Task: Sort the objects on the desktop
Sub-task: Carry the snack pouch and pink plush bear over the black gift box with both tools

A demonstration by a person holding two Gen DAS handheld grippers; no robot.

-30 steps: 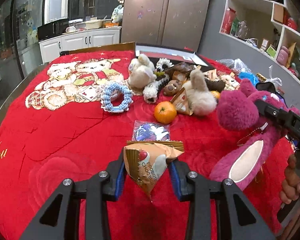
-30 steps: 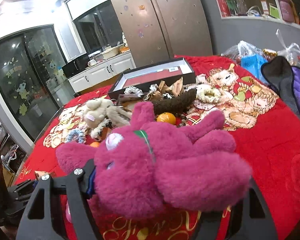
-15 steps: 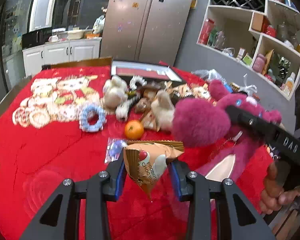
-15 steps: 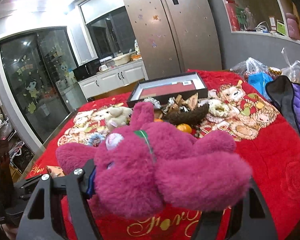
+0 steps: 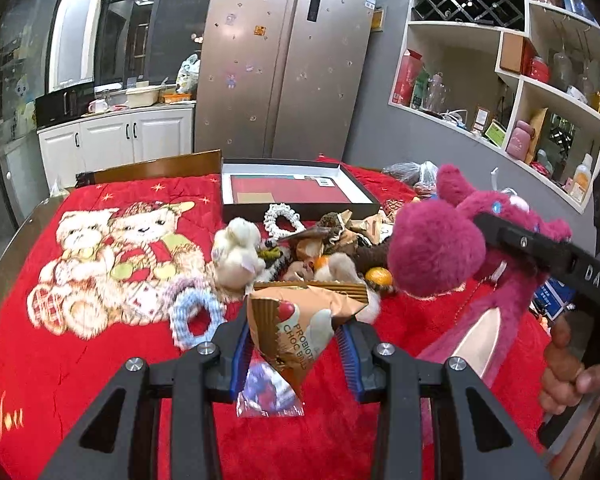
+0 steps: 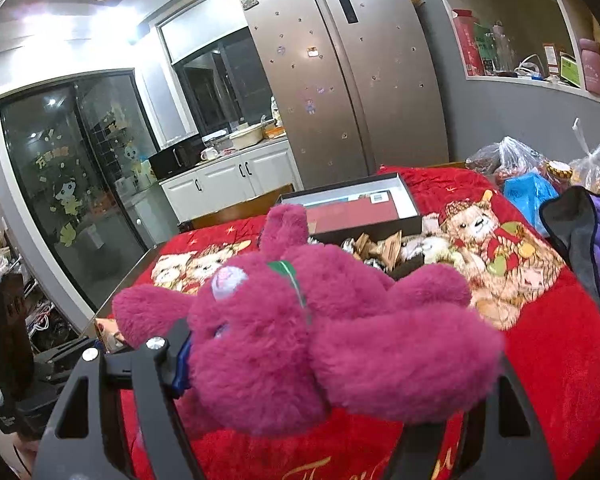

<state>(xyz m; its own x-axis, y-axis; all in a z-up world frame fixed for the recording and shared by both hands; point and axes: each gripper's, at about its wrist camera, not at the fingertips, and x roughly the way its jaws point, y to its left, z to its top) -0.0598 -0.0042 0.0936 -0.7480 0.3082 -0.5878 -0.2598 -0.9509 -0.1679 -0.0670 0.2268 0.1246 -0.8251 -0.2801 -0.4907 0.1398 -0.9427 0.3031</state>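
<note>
Left tongs (image 5: 294,350) pinch crumpled orange snack packet (image 5: 300,326).

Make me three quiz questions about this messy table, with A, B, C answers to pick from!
1. Where is the open black box?
A. at the table's far end
B. on the floor
C. on a shelf

2. What colour is the plush bear?
A. green
B. magenta
C. white

3. What is the left claw doing?
A. hanging empty
B. gripping a snack packet
C. squeezing an orange

Answers:
1. A, it lies beyond the toy pile.
2. B, its fur is deep pink.
3. B, the snack packet sits pinched between its blue pads.
</note>
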